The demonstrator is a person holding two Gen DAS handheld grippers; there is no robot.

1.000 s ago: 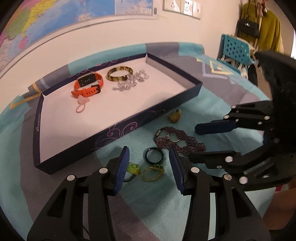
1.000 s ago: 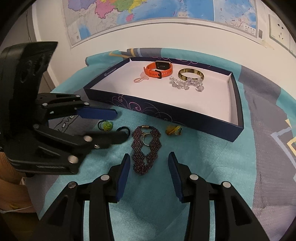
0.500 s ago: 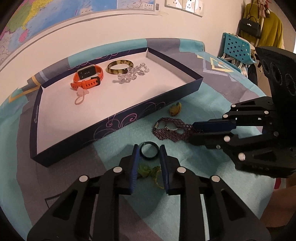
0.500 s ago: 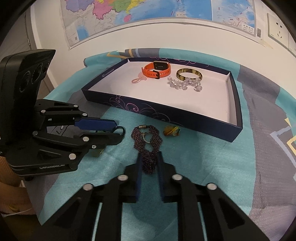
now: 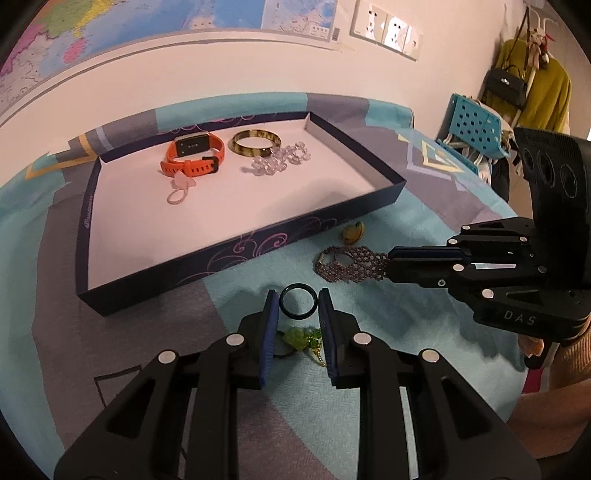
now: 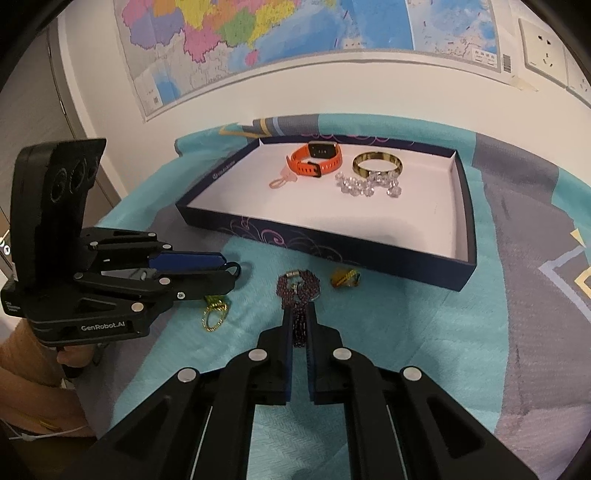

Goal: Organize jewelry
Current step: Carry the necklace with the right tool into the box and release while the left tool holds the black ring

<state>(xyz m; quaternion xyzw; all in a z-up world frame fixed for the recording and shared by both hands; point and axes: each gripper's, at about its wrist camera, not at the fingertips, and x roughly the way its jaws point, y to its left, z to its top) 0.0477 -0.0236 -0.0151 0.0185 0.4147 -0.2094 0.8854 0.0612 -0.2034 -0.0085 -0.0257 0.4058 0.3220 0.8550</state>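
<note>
Nearest us, the counter wears a cloth (image 5: 177, 369) of teal and grey patches. Our left gripper (image 5: 298, 308) has its fingers drawn in narrow around a dark ring (image 5: 298, 305), pads against its sides; the jaws have just been closing. Beneath them lie a green ring (image 5: 297, 338) and a thin gold chain loop (image 6: 214, 318) (the loop shows whole only from the right wrist). Our right gripper (image 6: 298, 325) is clamped on the tail of a purple beaded bracelet (image 6: 297, 290), jaws just closed, the rest of it lying on the cloth. A small amber piece (image 6: 343, 277) sits just beside it, near the tray wall.

Further off, the dark blue tray (image 5: 258, 254) holds an orange watch (image 5: 192, 157), a gold bangle (image 5: 256, 142), clear beads (image 5: 277, 162) and a pale pink loop (image 5: 179, 190).

Behind runs a white wall with a map (image 6: 280, 33). Only the left view shows the turquoise chair (image 5: 474, 123) and hanging coats (image 5: 532, 85); only the right shows a sleeve (image 6: 26, 354).
</note>
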